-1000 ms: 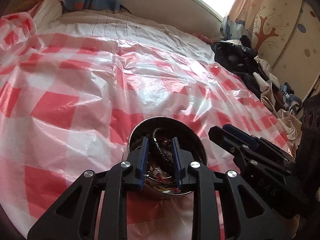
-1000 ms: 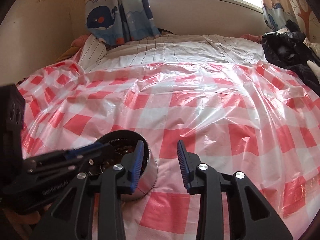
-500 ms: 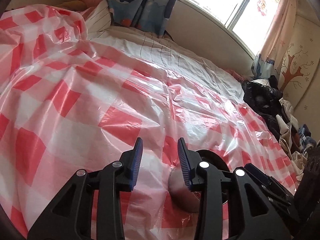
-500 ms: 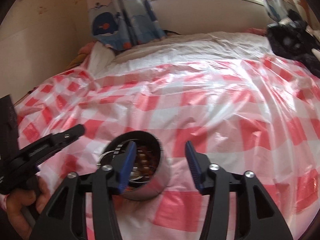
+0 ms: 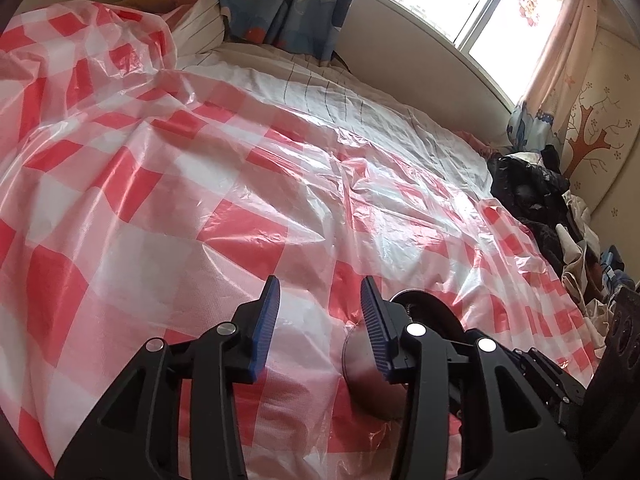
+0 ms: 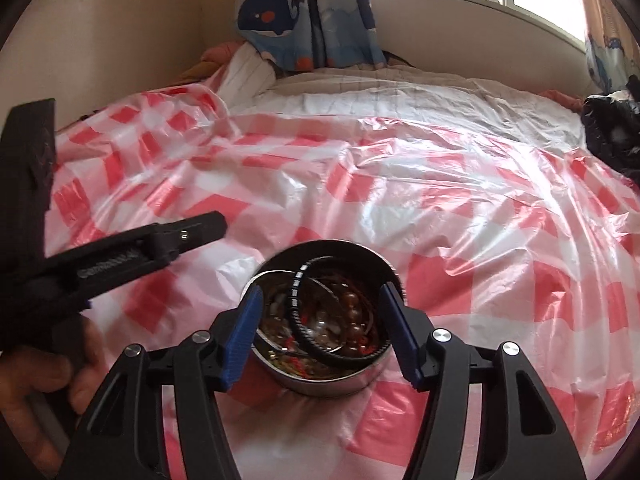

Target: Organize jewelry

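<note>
While both tongs gape empty, one metal bowl point(image 6: 320, 376) holds one black bracelet point(image 6: 298, 308) among tangled jewelry.

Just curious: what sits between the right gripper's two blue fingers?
In the right wrist view, the metal tin of bracelets sits between them, unpinched.

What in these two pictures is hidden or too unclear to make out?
- Left wrist view: most of the metal tin is hidden behind the left gripper; its contents cannot be seen.
- Right wrist view: the jewelry under the black bracelet is a blurred tangle; single pieces cannot be told apart.
- Right wrist view: the person's hand is cut off by the picture edge.
</note>
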{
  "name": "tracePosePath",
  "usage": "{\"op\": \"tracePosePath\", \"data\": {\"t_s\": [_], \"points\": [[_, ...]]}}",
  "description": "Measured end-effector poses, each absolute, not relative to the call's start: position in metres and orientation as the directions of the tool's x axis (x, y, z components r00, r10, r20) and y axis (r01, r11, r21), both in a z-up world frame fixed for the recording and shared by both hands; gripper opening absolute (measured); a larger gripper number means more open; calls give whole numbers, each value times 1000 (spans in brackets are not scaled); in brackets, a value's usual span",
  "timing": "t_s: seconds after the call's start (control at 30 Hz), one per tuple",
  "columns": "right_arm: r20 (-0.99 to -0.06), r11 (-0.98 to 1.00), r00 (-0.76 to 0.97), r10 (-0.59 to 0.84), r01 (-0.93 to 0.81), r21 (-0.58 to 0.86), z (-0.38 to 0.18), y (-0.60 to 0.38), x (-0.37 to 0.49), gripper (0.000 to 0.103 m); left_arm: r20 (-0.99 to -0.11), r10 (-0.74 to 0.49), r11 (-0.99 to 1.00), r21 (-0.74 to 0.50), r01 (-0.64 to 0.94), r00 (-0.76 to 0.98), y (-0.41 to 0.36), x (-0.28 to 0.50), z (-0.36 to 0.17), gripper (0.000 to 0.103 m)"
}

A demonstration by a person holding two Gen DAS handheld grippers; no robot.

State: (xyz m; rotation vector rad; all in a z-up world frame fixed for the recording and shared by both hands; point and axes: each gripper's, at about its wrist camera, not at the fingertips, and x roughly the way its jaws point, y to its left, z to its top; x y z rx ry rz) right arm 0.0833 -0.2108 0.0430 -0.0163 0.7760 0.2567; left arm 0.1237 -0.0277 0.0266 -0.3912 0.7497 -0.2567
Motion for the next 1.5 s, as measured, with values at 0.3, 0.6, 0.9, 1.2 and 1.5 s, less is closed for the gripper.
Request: {"op": "tracePosePath", "data": {"t_s": [0.3,0.6,0.9,1.2,1.5], "points": [[-719,964,643,264,-207,169,32,-219,92,69,-609,-363,895,-437,83,705,-27,124,26,42],[-731,973,645,223,-186,133,27,-217,98,69,-612,-363,897,-432,88,703,-31,126,26,45],[-779,987,621,79,-158,-25,20,-211,99,68,-619,-365,899,-429,90,696,-33,126,25,46],[-680,970,694,238,-204,131,55,-229,80,72,-620,-361,903,-419,95,696,-29,119,34,48],[-715,990,685,139,-78,118,43,-254,32,78,-667,-275,960,-226,164,692,-43,59,44,67]]}}
